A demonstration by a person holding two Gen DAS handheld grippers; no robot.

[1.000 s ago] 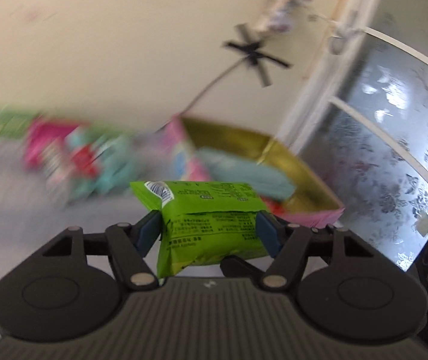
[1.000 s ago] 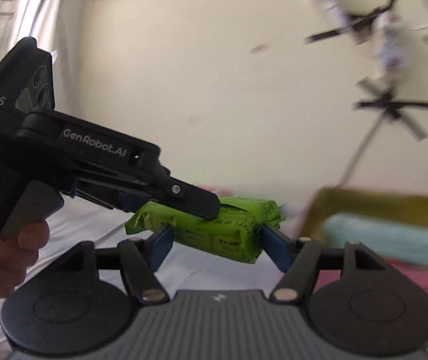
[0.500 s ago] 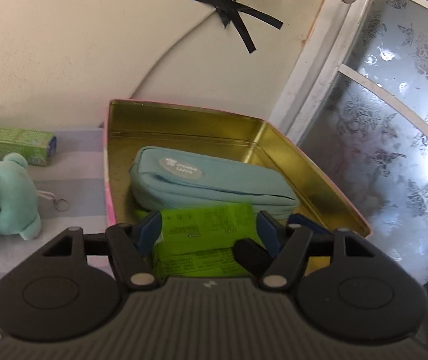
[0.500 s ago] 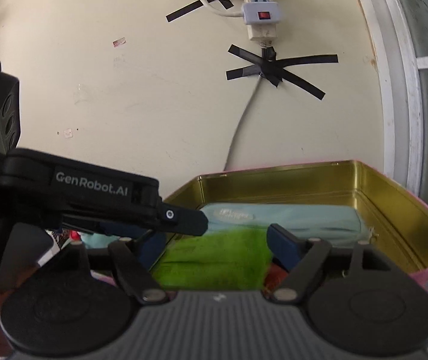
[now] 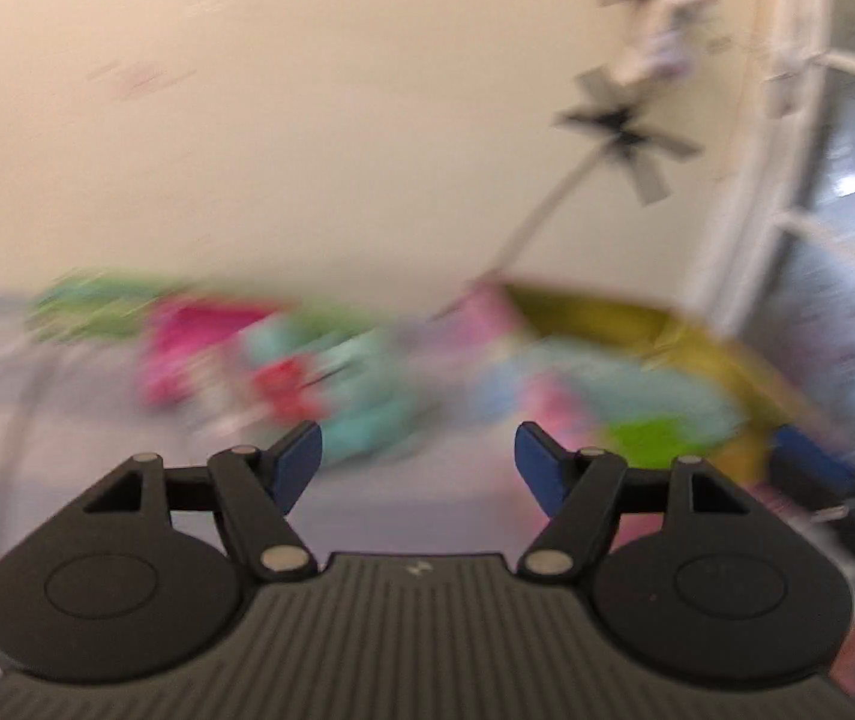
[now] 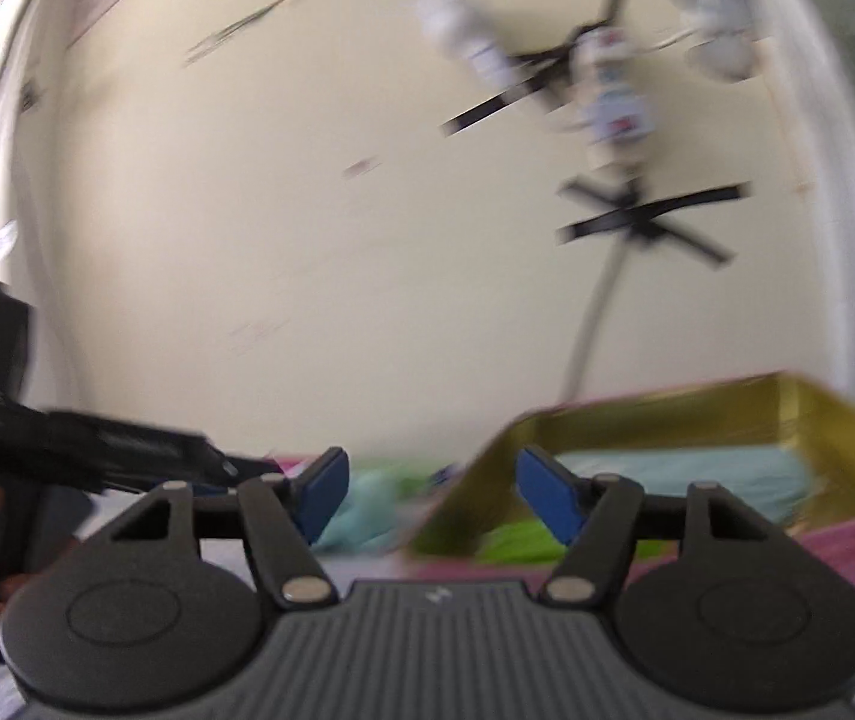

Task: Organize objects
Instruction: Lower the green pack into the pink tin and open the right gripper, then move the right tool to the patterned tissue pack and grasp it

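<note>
left of the gold tin (image 5: 721,354), blurred toys (image 5: 307,372) lay ahead of the open, empty left gripper (image 5: 418,468), nearer than the empty, closing right gripper (image 6: 430,495).

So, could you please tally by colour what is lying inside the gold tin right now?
Light blue pouch: 1
Green packet: 1
Total in the gold tin: 2
</note>
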